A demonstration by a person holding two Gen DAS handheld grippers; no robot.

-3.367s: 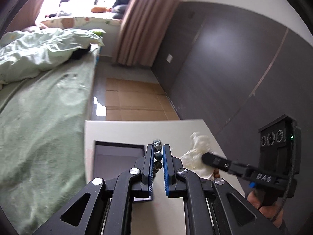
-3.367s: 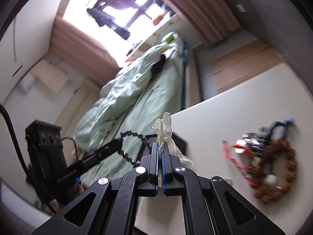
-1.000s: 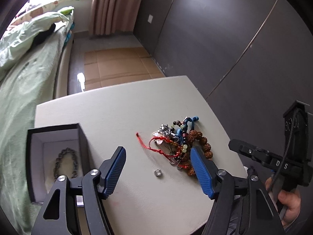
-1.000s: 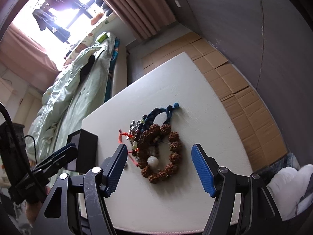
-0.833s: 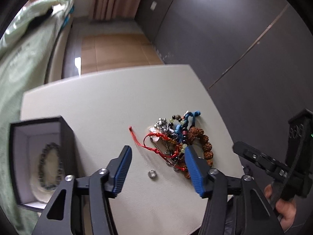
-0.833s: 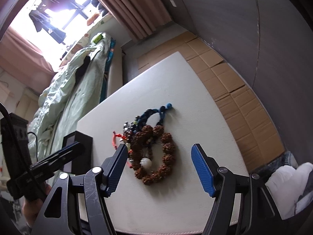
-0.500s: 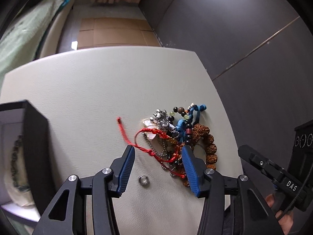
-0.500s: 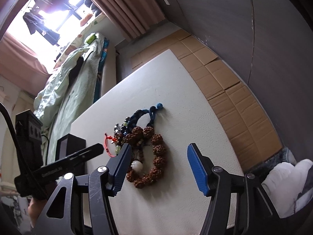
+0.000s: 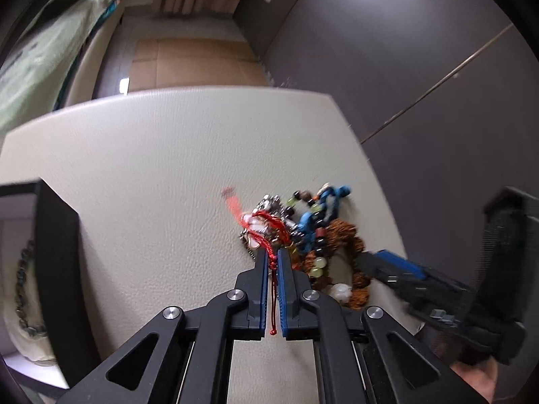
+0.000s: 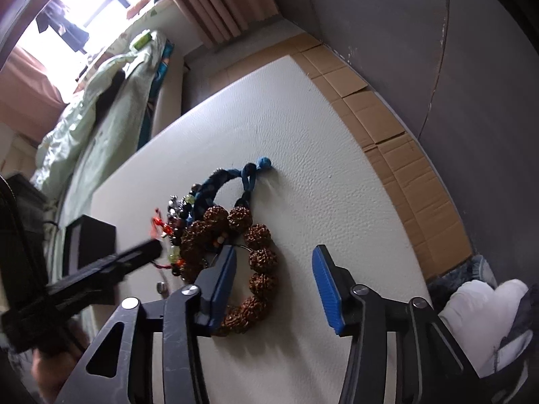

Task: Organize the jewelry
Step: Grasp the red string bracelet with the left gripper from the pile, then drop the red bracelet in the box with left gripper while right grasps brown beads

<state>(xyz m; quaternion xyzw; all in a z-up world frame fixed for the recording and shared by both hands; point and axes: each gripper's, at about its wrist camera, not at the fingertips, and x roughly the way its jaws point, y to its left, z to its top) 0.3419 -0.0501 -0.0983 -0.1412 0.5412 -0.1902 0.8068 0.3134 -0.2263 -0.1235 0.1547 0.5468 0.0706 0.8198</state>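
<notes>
A tangled pile of jewelry lies on the white table: a red cord bracelet, a blue knotted cord, a big brown seed-bead bracelet. My left gripper is shut on the red cord bracelet at the pile's near edge; the cord runs back between the pads. My right gripper is open just above the brown bracelet, its left finger over the ring. It shows in the left wrist view at the pile's right. A black jewelry box holds a dark bead bracelet.
A small silver ring lies on the table near the box. A bed with green bedding runs along the table's left. A dark wall and cardboard-covered floor border the right and far edges.
My left gripper moved forward to the pile and shut on the red cord, which is now pulled and blurred. My right gripper came down closer over the brown bracelet, still open.
</notes>
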